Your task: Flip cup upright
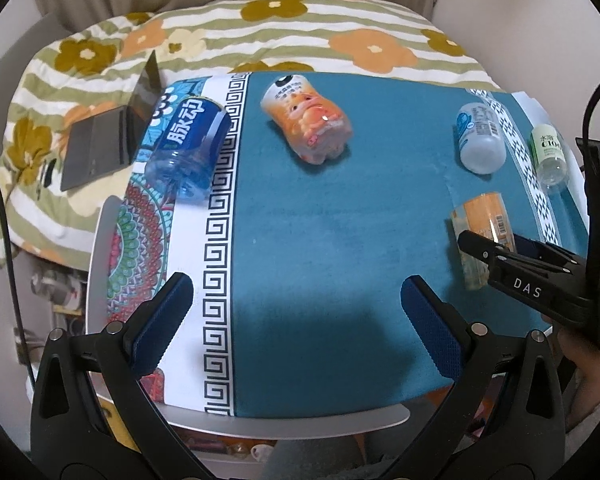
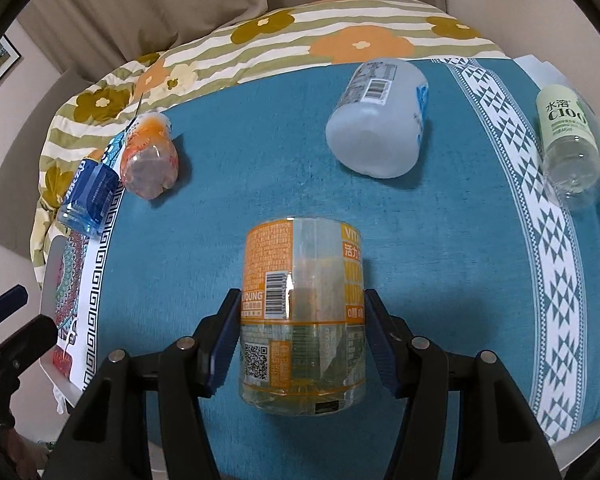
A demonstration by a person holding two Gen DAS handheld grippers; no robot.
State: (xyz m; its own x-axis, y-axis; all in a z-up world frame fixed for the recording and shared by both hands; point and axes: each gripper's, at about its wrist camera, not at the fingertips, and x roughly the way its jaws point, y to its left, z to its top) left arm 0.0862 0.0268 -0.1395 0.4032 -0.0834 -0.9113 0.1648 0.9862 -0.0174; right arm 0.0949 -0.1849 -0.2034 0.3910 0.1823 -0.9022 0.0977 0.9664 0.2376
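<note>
A clear cup with an orange label [image 2: 304, 304] lies on its side on the teal cloth [image 2: 260, 184]. My right gripper [image 2: 300, 336] is shut on it, one blue pad against each side. The left wrist view shows the same cup [image 1: 485, 236] at the right, with the right gripper [image 1: 500, 248] on it. My left gripper [image 1: 296, 320] is open and empty above the near edge of the cloth, well left of the cup.
Several other cut bottles lie on their sides: a blue one [image 1: 188, 148], an orange cartoon one [image 1: 308, 120], a frosted white one [image 1: 480, 138] and a green-labelled clear one [image 1: 550, 156]. A laptop [image 1: 108, 140] sits on the floral quilt [image 1: 260, 28] behind.
</note>
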